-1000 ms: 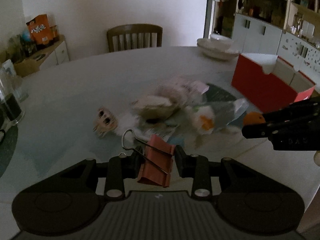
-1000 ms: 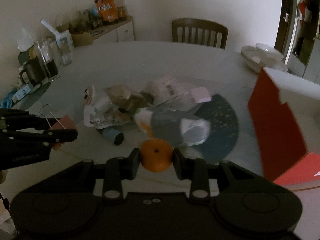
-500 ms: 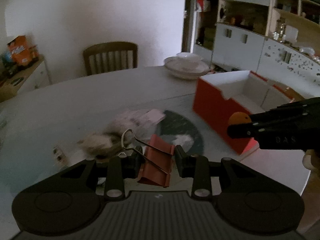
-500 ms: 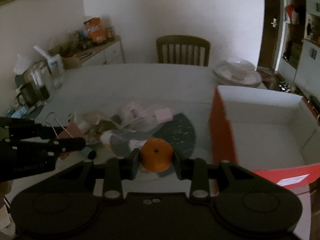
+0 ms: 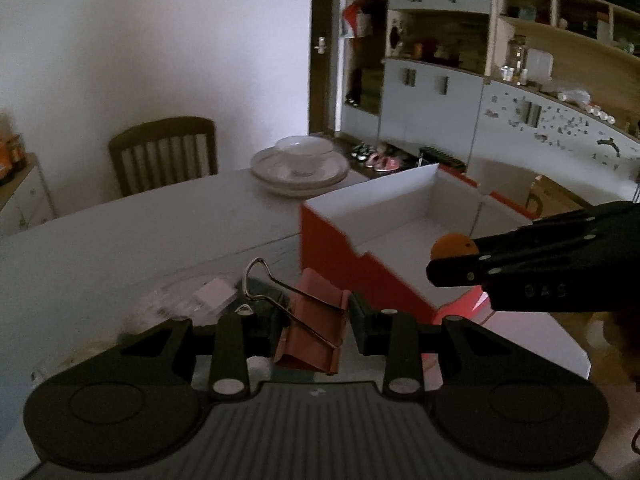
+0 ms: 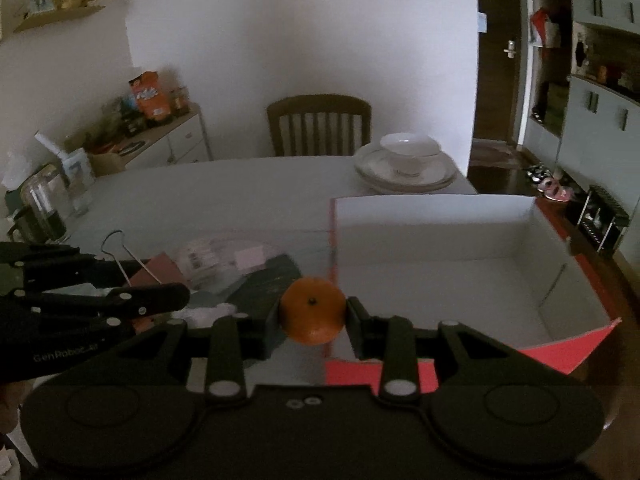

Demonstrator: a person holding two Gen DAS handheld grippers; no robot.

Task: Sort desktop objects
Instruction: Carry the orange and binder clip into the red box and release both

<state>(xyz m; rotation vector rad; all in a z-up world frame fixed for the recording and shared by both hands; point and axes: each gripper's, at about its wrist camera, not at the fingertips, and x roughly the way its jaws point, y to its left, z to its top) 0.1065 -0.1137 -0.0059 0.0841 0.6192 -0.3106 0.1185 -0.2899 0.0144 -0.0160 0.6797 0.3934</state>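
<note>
The pale worktop (image 6: 208,192) carries a red box (image 6: 440,256), stacked plates (image 6: 404,176), a dark mat (image 6: 260,280) and plastic packets (image 6: 216,256).

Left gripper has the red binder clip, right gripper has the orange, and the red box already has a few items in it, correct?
Not quite. The right wrist view shows the red box holding nothing yet. The left gripper does hold the binder clip, and the right gripper the orange.

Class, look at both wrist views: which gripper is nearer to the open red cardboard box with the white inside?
Right. The right gripper, holding the orange, is at the red cardboard box, over its near corner. The left gripper, holding the red binder clip, sits short of its side.
</note>
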